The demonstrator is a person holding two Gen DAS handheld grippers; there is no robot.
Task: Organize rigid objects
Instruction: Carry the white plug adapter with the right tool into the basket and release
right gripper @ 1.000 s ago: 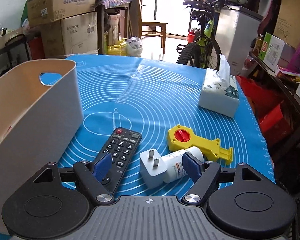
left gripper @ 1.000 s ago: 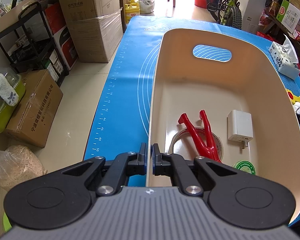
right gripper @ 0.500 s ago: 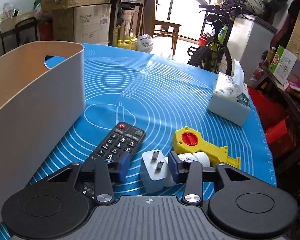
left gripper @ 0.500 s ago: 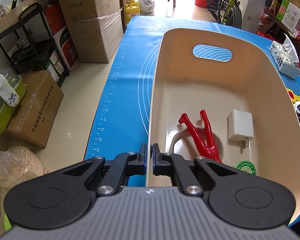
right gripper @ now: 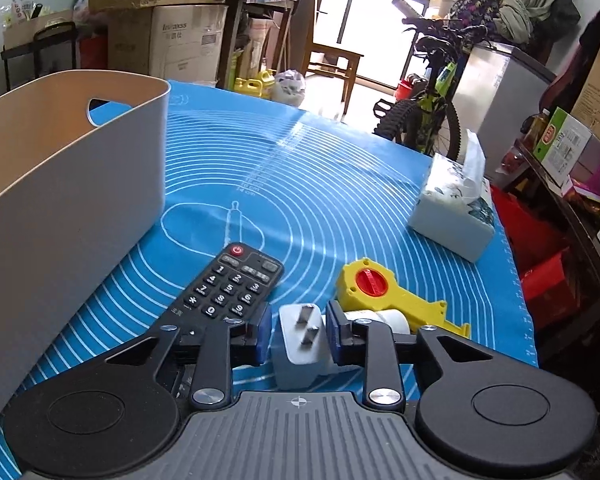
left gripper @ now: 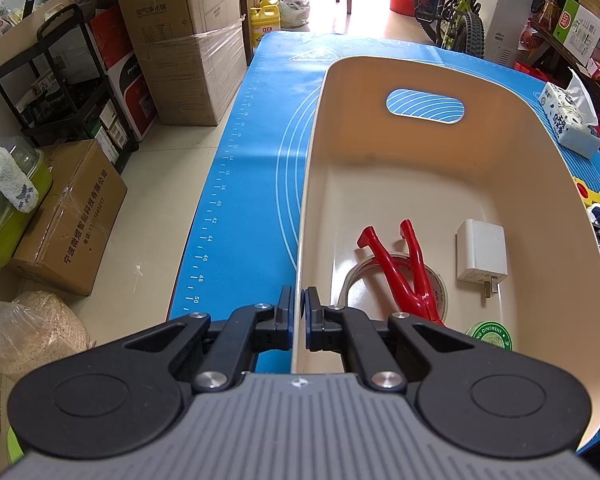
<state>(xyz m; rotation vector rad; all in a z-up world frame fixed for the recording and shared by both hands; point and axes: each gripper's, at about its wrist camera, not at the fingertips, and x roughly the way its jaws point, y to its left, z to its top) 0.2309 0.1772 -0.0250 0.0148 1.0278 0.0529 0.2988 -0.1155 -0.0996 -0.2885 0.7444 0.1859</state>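
My left gripper [left gripper: 299,312] is shut on the near left rim of the beige bin [left gripper: 316,184]. Inside the bin lie a red clip [left gripper: 404,276], a tape roll [left gripper: 438,286], a white charger [left gripper: 482,252] and a green ointment tin [left gripper: 490,334]. In the right wrist view my right gripper [right gripper: 298,334] is shut on a white plug adapter [right gripper: 300,344], held just above the blue mat. A black remote [right gripper: 228,284], a yellow tool with a red knob [right gripper: 384,292] and a white bottle [right gripper: 384,316] lie beside it. The bin [right gripper: 60,208] stands to its left.
A tissue box [right gripper: 452,212] sits at the mat's far right edge, also in the left wrist view [left gripper: 568,124]. Cardboard boxes [left gripper: 188,40] and a black rack [left gripper: 56,88] stand on the floor left of the table. A bicycle [right gripper: 428,112] stands behind the table.
My right gripper has closed on the white plug adapter and lifted it slightly. The left gripper has stayed on the bin rim.
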